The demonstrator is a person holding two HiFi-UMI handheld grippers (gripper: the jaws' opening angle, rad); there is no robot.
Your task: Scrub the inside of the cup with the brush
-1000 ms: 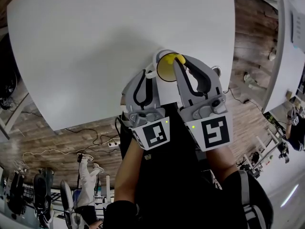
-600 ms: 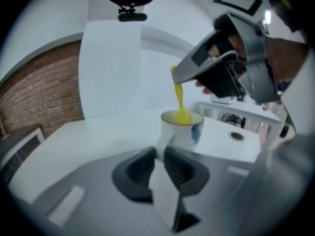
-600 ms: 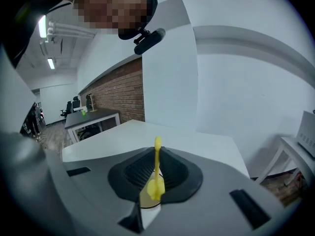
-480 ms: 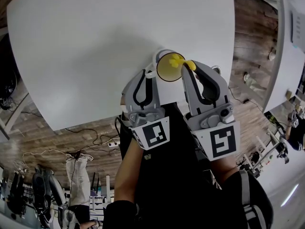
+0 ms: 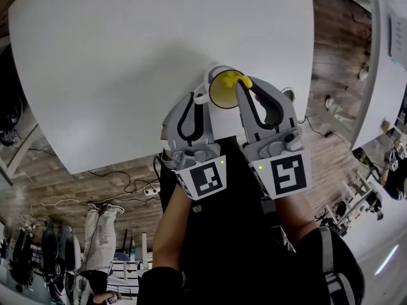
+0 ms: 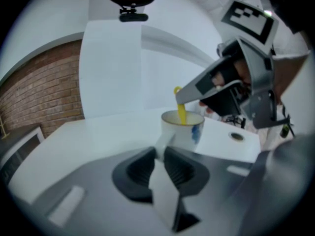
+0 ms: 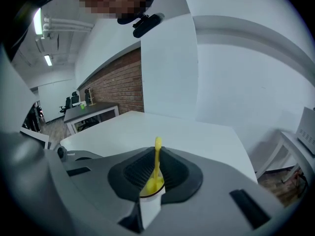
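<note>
My left gripper [image 6: 160, 157] is clamped on the handle [image 6: 163, 142] of the cup [image 6: 186, 131], which stands upright on the table [image 5: 127, 56] near its edge. My right gripper [image 7: 157, 178] is closed tight on the brush [image 7: 157, 159], whose yellow stem runs down into the cup's mouth. I judge the scrubbing step is in hand. Next I need to work the brush round the inner wall and bottom, while my left grip steadies the cup against tipping.
</note>
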